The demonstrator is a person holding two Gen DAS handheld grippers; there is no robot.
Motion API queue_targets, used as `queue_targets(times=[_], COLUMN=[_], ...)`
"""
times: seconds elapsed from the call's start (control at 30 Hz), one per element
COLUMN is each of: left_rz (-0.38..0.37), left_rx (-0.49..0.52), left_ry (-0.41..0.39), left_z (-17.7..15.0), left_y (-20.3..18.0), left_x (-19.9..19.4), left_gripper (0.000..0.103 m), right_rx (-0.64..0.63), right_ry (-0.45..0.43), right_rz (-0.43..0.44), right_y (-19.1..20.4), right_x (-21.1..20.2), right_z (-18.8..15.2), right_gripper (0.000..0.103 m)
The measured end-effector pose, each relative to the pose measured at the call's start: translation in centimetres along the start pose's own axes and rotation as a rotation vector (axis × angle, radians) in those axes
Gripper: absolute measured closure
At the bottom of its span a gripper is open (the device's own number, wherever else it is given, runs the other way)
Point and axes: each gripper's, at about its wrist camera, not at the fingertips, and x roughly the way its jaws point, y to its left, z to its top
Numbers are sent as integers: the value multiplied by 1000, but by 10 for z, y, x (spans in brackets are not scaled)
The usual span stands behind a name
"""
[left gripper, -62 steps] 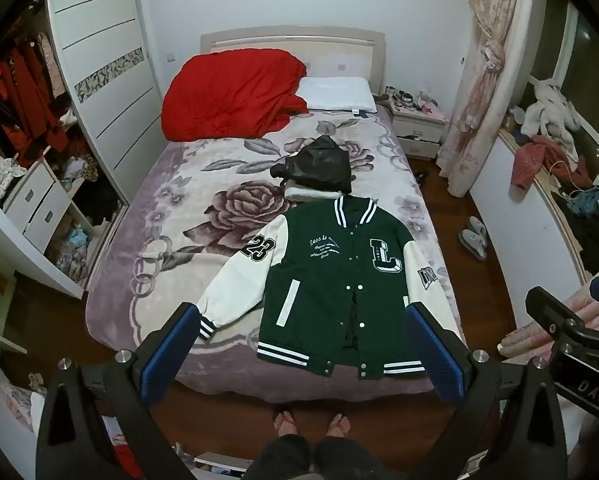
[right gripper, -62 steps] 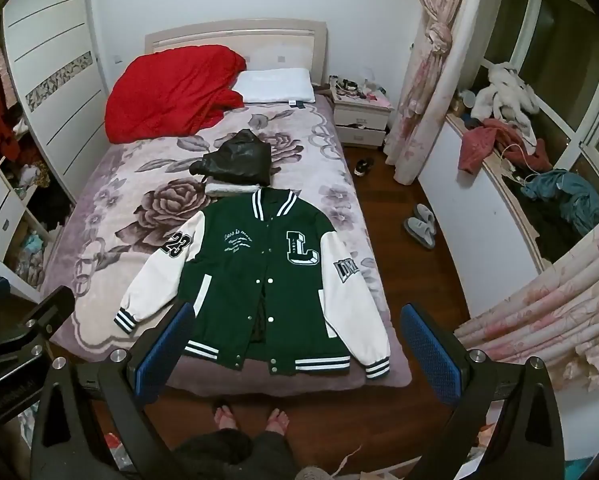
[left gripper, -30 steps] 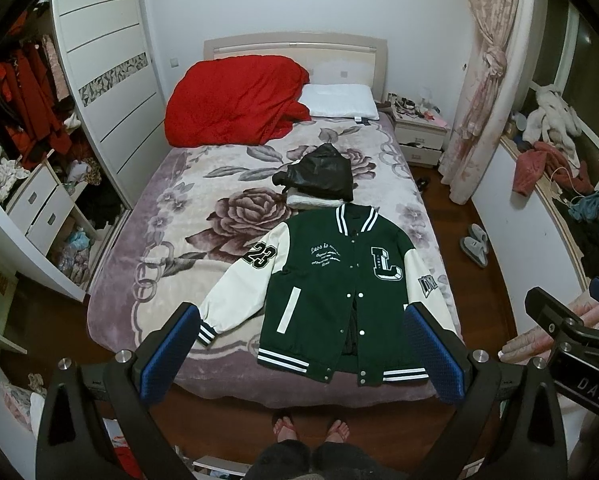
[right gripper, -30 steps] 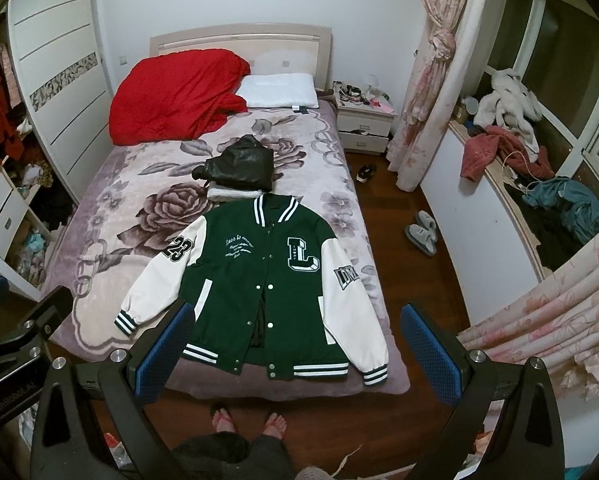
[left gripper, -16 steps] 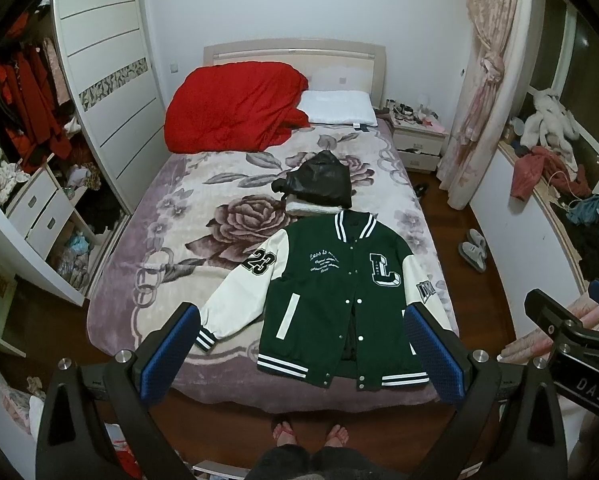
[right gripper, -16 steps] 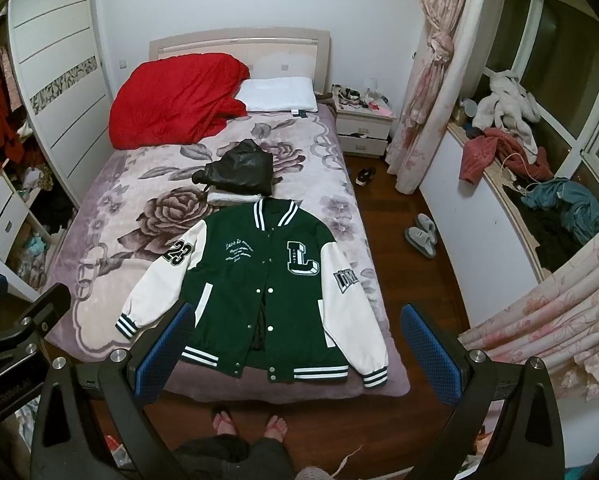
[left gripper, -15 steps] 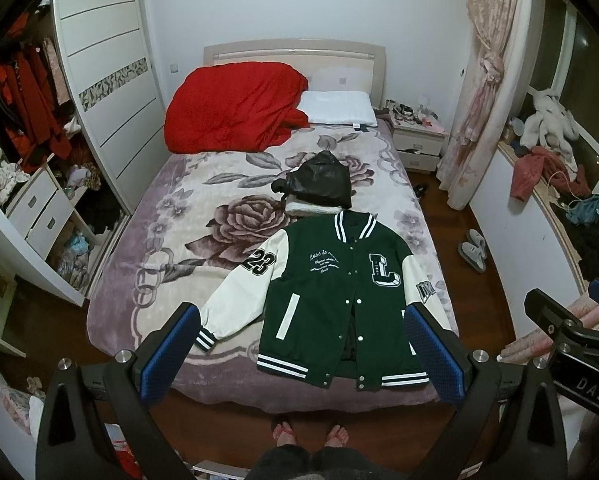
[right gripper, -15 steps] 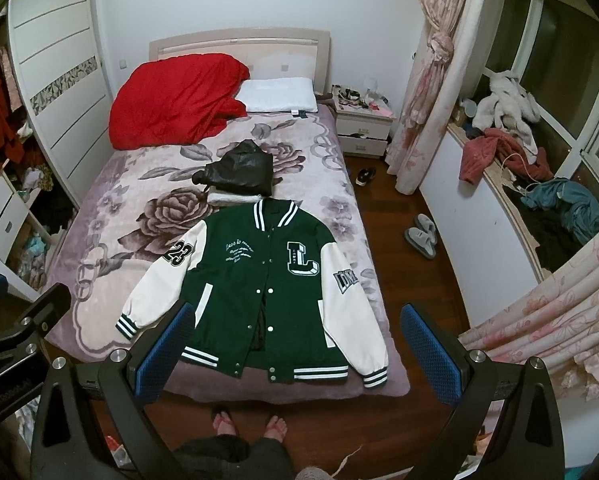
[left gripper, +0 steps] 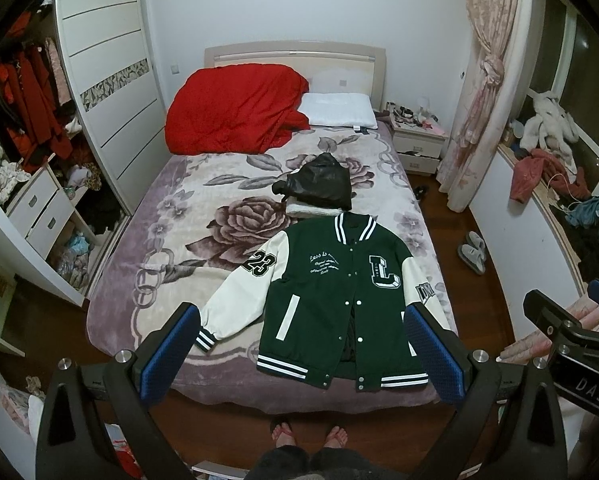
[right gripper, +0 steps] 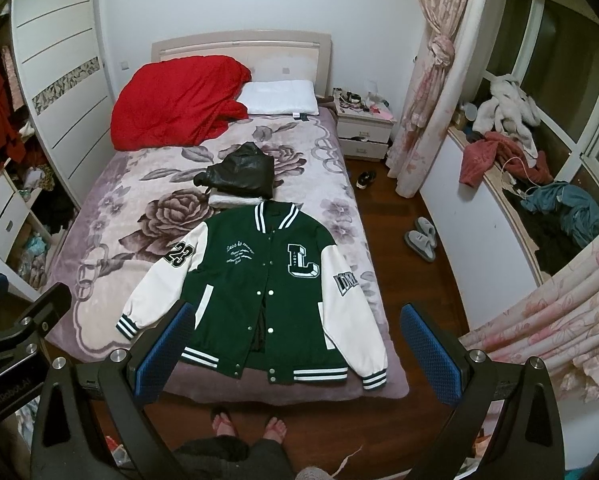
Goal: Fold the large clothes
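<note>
A green varsity jacket (left gripper: 331, 292) with white sleeves is lying flat and face up on the near end of the bed (left gripper: 171, 240), its collar pointing toward the far headboard and its striped hem resting close to the near edge of the mattress. The front is lying partly unsnapped near the hem, and both sleeves are spreading outward and down toward the near corners.

The left gripper (left gripper: 299, 352) is hanging in the air over the near edge of the bed, well above the jacket and touching nothing. Its blue-padded fingers (left gripper: 167, 350) are standing wide apart and holding nothing; in the left wrist view the jacket's body is showing between them, with the left cuff just beside the left pad.

The right gripper (right gripper: 295, 350) is likewise hovering clear of the cloth, its fingers spread wide and empty, and framing the jacket's lower half (right gripper: 259, 276) in the right wrist view.

Just beyond the collar, a folded black garment (left gripper: 317, 186) is sitting on top of a folded white one. A red duvet (left gripper: 235, 108) is lying heaped at the far left of the bed, beside a white pillow (left gripper: 337, 109). The person's feet (right gripper: 247, 426) are standing on the wooden floor at the bed's near end.
</note>
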Motion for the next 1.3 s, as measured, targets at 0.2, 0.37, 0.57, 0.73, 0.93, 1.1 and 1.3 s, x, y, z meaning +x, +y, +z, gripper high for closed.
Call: queue_targets(times=[0.2,0.37,0.57,0.73,0.93,1.1,1.3], left_rz=[1,0,-2,-6,78,131,189], left_rx=[0,1,0,8,55,125,171], left_ry=[-2,-10,-12,-7,-53,6,204], left_z=[0,8,6,13,34,8,-45], left_y=[0,3,3,4,14,15,-4], left_x=[-1,-5,-4,0,68,172,309], left_gripper=[0,0,0,0,0,0,0], right_rx=[1,1,2,6,64,271,516], right_ry=[-3,-4,-5,-3,34,133,322], right_rz=[0,-1,-1,0,39,69,-43], right_y=[1,-1,0,2,3,-38,-127], right_x=[-1,1,1,2,26,130,283], right_z=[-1,-6,-5,-5,13,12,-57], right_gripper=[0,0,0,0,0,0,31])
